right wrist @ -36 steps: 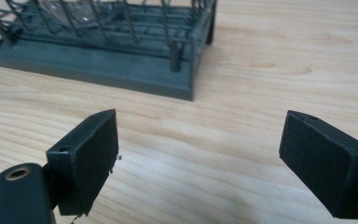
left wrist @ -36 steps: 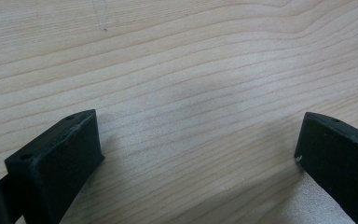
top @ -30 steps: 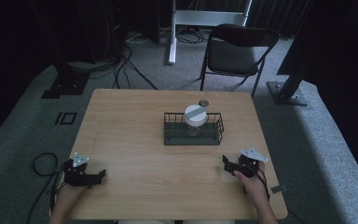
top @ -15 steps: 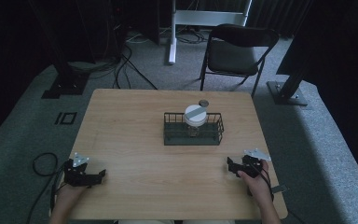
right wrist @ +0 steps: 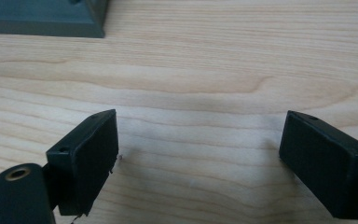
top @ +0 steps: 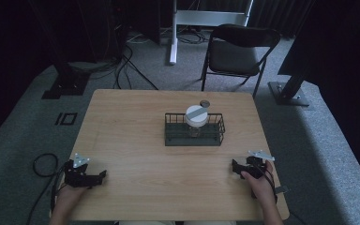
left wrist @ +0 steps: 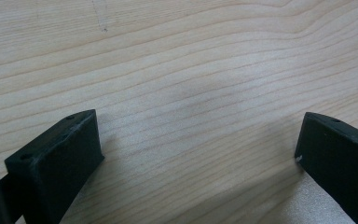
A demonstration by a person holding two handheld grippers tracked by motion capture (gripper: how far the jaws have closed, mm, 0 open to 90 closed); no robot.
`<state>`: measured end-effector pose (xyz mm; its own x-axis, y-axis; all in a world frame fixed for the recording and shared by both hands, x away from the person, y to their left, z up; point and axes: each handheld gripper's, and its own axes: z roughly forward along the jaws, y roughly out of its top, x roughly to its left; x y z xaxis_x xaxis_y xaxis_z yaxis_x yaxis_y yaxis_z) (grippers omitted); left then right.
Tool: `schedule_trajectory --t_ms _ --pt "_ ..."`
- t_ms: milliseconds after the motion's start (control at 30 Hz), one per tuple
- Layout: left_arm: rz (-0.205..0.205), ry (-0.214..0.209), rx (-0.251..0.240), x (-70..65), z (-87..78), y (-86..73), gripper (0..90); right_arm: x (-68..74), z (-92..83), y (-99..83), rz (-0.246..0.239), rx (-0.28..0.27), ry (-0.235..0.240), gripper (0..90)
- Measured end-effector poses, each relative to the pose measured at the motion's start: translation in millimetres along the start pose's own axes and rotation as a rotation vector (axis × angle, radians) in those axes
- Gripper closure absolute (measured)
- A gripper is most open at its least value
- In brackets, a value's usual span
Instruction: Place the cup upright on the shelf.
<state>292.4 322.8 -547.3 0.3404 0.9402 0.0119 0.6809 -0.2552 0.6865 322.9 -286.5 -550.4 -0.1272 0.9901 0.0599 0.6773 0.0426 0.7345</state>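
- Where the wooden table (top: 136,140) meets its near left corner, we record the left gripper (top: 90,176), held low over the wood in the person's left hand (top: 68,199), with a dark cable (top: 41,161) looping off the table edge beside it.
- From the left gripper view we note its two black jaws standing wide apart, bare wood grain between them and nothing held.
- Toward the middle and far side of the table, we list a dark wire basket (top: 194,138) resting on the wood, well apart from both grippers.
- Inside it stands a jar (top: 197,119) with a white lid crossed by a grey stripe.
- Just beyond the basket, we enter a small dark round object (top: 204,103) on the table; we cannot tell what it is.
- At the near right corner, we log the right gripper (top: 236,169), held in the right hand (top: 261,183).
- Its own view shows the jaws spread, empty, over bare wood, with a corner of the basket's base at the upper left.
- Behind the table, on the grey carpet, we list a black folding chair (top: 236,51).
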Motion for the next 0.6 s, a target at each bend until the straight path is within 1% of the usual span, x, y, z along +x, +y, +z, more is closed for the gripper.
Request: schedule_trajectory --t_ms 100,200,467,600 --pt "0.000 0.000 0.000 0.0 0.0 0.0 0.5 1.1 0.5 0.1 -0.005 0.005 -0.009 11.5" --pt "0.000 0.000 0.000 0.0 0.0 0.0 0.5 3.3 1.4 0.3 -0.040 0.017 -0.024 11.5" --pt "0.000 0.000 0.000 -0.1 0.0 0.0 0.6 3.1 1.7 0.5 -0.039 0.018 -0.021 11.4" --pt "-0.010 0.008 0.001 -0.5 -0.3 -0.2 0.6 3.0 1.7 0.5 -0.040 0.018 -0.021 11.4"
